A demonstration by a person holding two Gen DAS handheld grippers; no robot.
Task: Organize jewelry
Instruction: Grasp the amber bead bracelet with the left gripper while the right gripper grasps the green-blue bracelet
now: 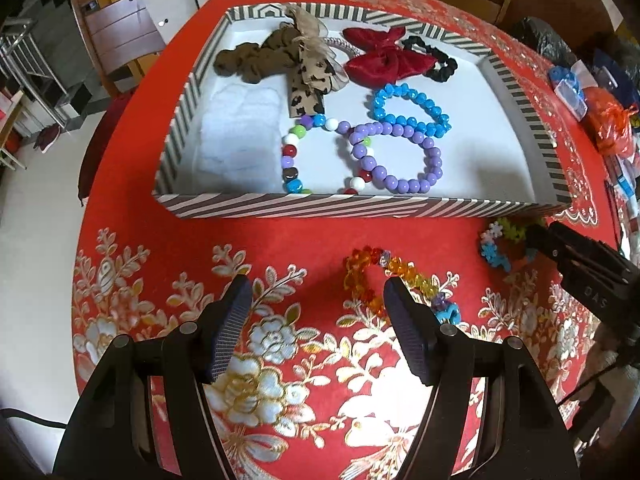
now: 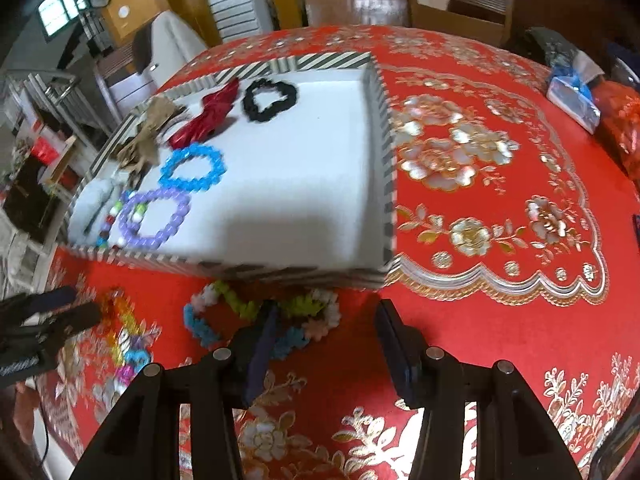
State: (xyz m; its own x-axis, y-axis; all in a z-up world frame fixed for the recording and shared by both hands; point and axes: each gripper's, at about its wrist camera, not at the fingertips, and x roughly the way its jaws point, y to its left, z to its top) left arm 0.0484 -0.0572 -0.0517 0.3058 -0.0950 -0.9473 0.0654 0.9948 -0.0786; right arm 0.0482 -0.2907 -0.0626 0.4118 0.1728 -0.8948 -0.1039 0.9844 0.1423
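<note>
Left gripper (image 1: pixel 316 304): jaws apart, empty, above the faceted amber bead bracelet (image 1: pixel 374 276). Right gripper (image 2: pixel 326 332): half-open, empty, marked "DAS". Striped cardboard tray (image 1: pixel 320 205) holds round-bead bracelets.

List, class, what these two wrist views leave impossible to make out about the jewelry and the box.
- Multicoloured bead necklace: its near loop is hidden behind the striped box wall, left wrist view.
- Amber bracelet: partly covered by the left hand-held gripper finger.
- Snowflake bracelet: motion-blurred and partly behind the right hand-held gripper finger, so contact is unclear.
</note>
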